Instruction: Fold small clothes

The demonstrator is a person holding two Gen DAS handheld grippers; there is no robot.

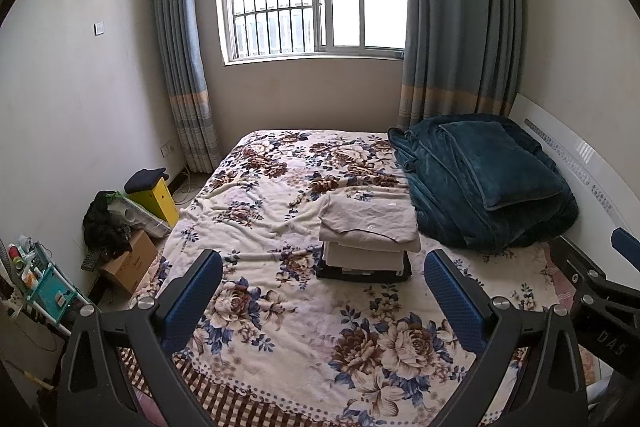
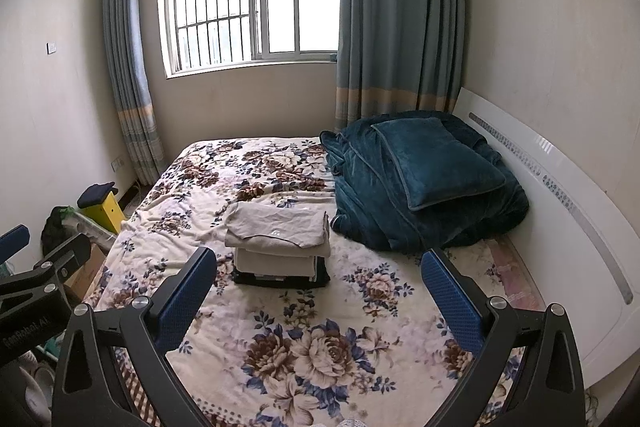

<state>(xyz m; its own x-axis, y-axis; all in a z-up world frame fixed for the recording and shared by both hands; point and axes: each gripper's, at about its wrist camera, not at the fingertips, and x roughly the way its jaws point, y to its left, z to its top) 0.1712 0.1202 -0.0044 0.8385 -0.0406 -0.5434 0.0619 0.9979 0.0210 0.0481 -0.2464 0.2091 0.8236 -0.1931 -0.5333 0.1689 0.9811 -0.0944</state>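
Left wrist view: left gripper and right gripper, jaws spread and empty, hover near the folded clothes stack on the bed.

Left gripper jaws spread wide, empty, above floral bedspread. Folded clothes stack beyond them, just beside teal blanket heap.

Plush teal blanket on fleecy floral bedspread; glossy white headboard.
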